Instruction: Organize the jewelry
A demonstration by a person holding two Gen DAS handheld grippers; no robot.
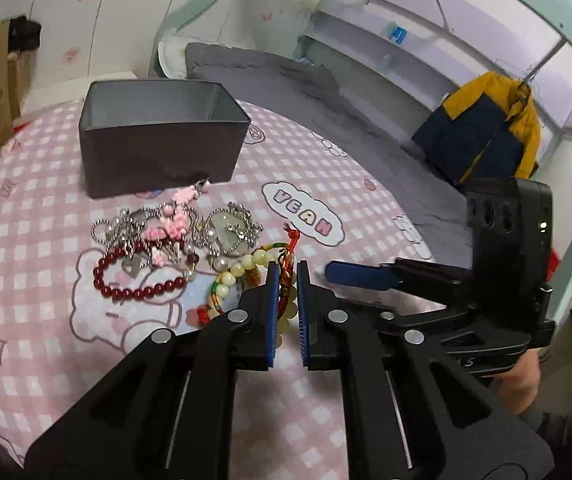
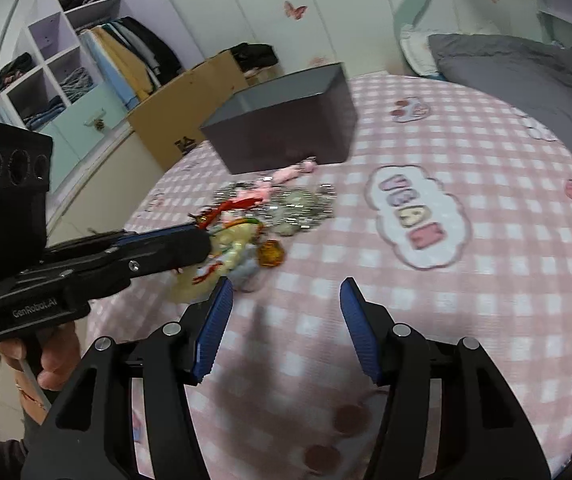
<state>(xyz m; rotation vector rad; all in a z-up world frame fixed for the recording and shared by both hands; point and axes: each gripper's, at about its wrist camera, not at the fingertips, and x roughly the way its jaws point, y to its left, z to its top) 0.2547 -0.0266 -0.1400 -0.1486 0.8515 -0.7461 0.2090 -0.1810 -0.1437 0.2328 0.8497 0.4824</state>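
A pile of jewelry lies on the pink checked bedspread (image 1: 38, 216) in front of a dark grey open box (image 1: 162, 136). It holds a dark red bead bracelet (image 1: 134, 280), silver chains with pink charms (image 1: 158, 228), and a cream bead bracelet with red and multicolour cord (image 1: 242, 268). My left gripper (image 1: 287, 276) is shut on that cream bead bracelet's cord. My right gripper (image 2: 286, 300) is open and empty above the bedspread, right of the pile (image 2: 282, 204). The left gripper also shows in the right wrist view (image 2: 202, 236), as does the box (image 2: 286, 136).
A grey blanket (image 1: 326, 96) covers the far side of the bed. A cardboard box (image 2: 190, 96) and open wardrobe shelves (image 2: 58, 68) stand beyond the bed's edge. A yellow and navy jacket (image 1: 486, 124) hangs at the right. An amber piece (image 2: 271, 254) lies beside the pile.
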